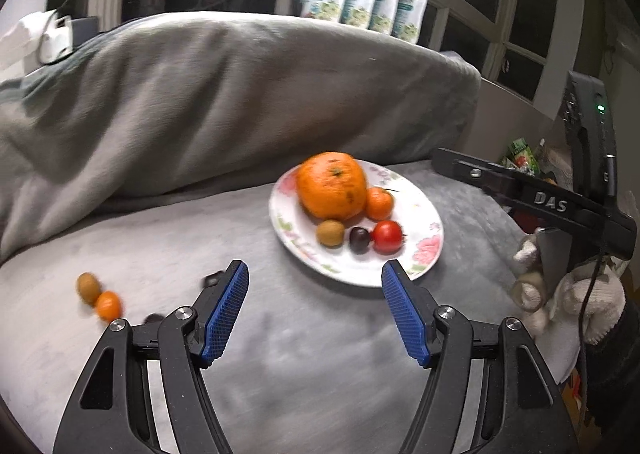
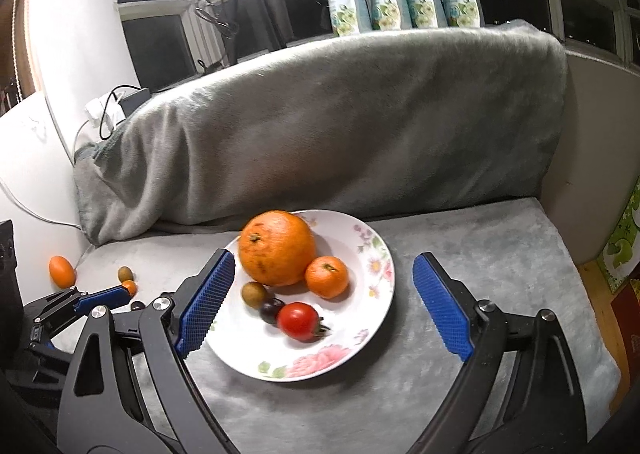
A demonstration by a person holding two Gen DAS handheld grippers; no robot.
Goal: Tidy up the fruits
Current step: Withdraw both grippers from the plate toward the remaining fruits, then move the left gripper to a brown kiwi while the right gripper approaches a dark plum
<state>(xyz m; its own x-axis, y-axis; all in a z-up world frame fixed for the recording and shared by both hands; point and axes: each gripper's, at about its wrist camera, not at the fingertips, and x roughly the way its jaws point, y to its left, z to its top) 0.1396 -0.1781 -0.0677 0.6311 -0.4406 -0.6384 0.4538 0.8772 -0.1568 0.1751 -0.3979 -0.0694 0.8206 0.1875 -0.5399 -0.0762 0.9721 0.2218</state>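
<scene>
Both claws hang with jaws spread wide and empty over the grey plush sofa seat (image 2: 460,254): the left claw (image 1: 315,310) is nearer the loose fruit, a fuzzy brown kiwi (image 1: 88,287) touching a smooth oval kumquat (image 1: 109,305) off to its left. The right claw (image 2: 320,308) faces the glossy floral plate (image 2: 376,282), already holding a dimpled round orange (image 2: 277,247), mandarin (image 2: 327,277) and cherry tomato (image 2: 299,321).

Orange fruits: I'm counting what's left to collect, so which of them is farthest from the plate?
The small orange fruit lying alone at the far left edge of the cushion, beyond the brown-and-orange pair; the others sit on the plate.
</scene>
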